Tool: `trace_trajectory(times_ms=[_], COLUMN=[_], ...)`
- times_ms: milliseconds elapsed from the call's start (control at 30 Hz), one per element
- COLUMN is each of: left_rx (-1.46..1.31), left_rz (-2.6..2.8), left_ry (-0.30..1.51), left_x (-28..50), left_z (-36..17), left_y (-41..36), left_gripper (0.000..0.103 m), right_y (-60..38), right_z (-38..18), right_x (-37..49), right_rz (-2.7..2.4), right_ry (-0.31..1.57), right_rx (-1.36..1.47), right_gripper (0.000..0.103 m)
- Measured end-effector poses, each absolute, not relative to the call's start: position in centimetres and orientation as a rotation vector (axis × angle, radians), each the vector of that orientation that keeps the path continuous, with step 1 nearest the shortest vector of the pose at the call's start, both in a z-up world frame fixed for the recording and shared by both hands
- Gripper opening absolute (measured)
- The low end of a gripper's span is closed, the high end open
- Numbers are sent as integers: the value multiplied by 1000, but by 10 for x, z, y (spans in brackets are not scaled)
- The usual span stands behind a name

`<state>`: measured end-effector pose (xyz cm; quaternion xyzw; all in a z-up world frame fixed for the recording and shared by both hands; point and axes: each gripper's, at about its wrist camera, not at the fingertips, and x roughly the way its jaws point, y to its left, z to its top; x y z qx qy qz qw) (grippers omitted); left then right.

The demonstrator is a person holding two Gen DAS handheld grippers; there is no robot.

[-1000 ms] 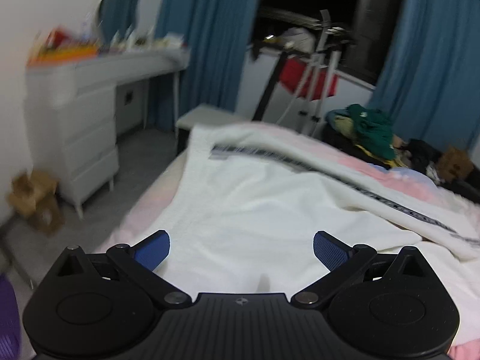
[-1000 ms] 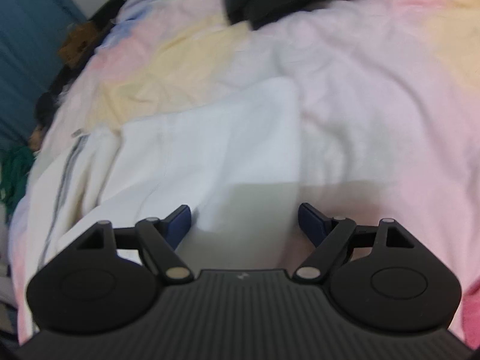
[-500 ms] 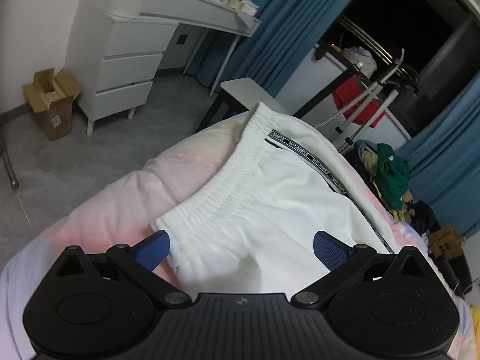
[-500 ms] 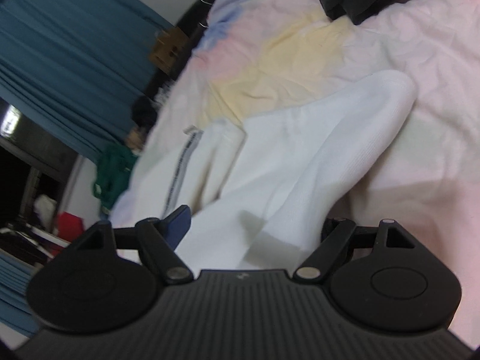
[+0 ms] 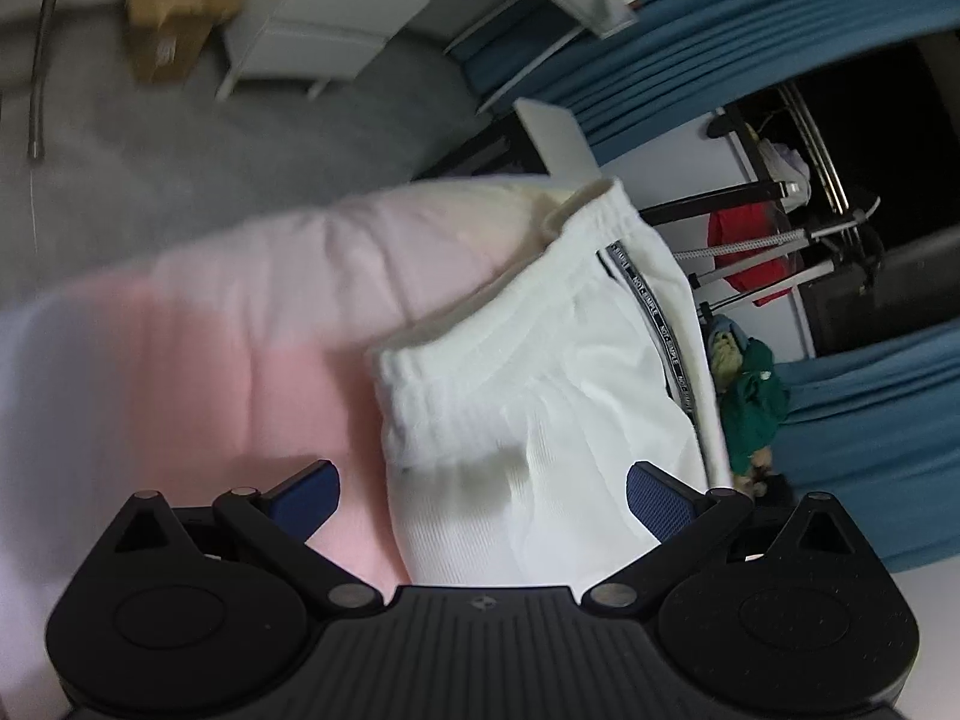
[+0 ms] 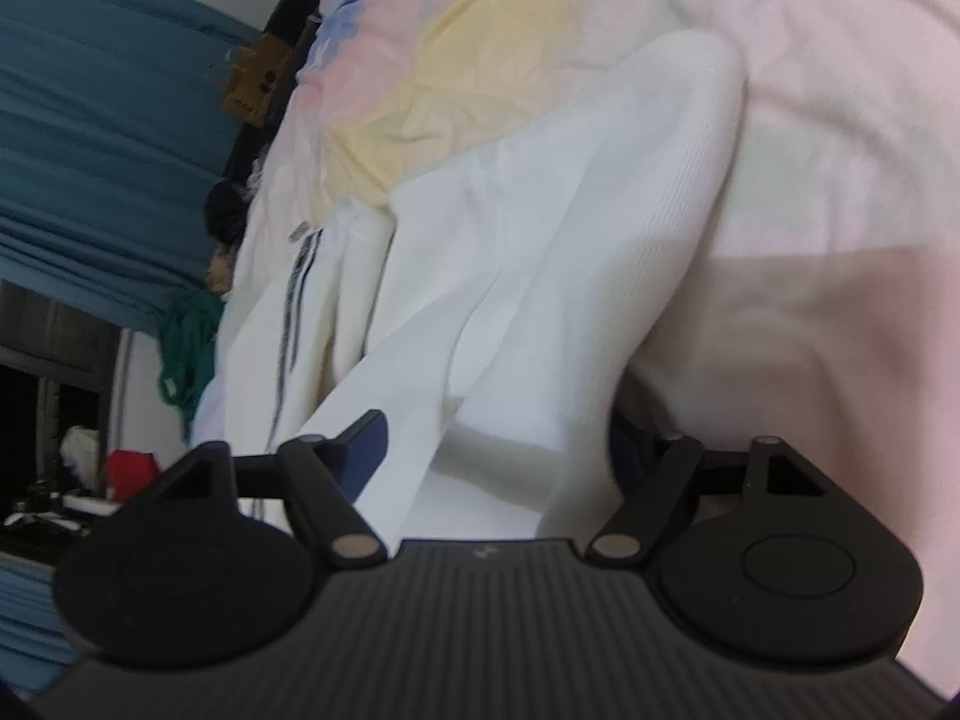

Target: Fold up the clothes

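Note:
White trousers (image 5: 540, 372) with an elastic waistband and a lettered side stripe lie on a pastel pink and yellow bedspread (image 5: 198, 372). My left gripper (image 5: 483, 495) is open, its blue pads on either side of the waistband end, close above the cloth. In the right wrist view the trouser legs (image 6: 540, 276) stretch away over the bedspread (image 6: 828, 192). My right gripper (image 6: 498, 450) is open with white leg fabric bunched between the jaws; the right pad is partly hidden behind the cloth.
White drawers (image 5: 336, 12) and a cardboard box (image 5: 174, 12) stand on the grey floor left of the bed. A drying rack with a red garment (image 5: 750, 246), a green clothes pile (image 5: 756, 402) and blue curtains (image 5: 870, 414) lie beyond the bed.
Both grippers have tilted and come lower toward the trousers. The left view now looks more steeply down at the waistband end. The right gripper is closer in on the leg fabric.

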<state>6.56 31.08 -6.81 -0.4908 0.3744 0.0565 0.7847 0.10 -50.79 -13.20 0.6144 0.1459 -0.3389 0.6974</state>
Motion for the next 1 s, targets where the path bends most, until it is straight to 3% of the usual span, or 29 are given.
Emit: trace_trajectory(times_ms=[167,267,367,667,833,900,967,1000], left_rx=[-1149,-1175,-1198,-1172,-1222,-1253,-1278,-1285], left_rz=[104,86,29,-112,-88,-73,-60,-56], left_ry=[832,826,844,859,923,921,912,907], left_x=[68,71,78,103,121,129,133,134], left_z=[-85,-91,-92,-93,-112,-119,-123,-124], left_y=[313,312,300,268,262,264,264,264], left_gripper=[101,99,91,88,73,65,58,52], right_y=[-502,-500,-505,-518,-526,-529,-531,-532], right_z=[-116,-112,-119,-131,-139,-144,-149,-150], right_x=[4,4,-2,-22,-22,-22,-22,-22], right_rz=[-685,-708,-780,-843,-863,-880,-891,-898], right_ry=[246,252,255,129,71,67,82,94], right_rx=[1320,1298,1323,1380,1385,1395,1403,1401], right_gripper=[50,48,46,46,41,35,19,18])
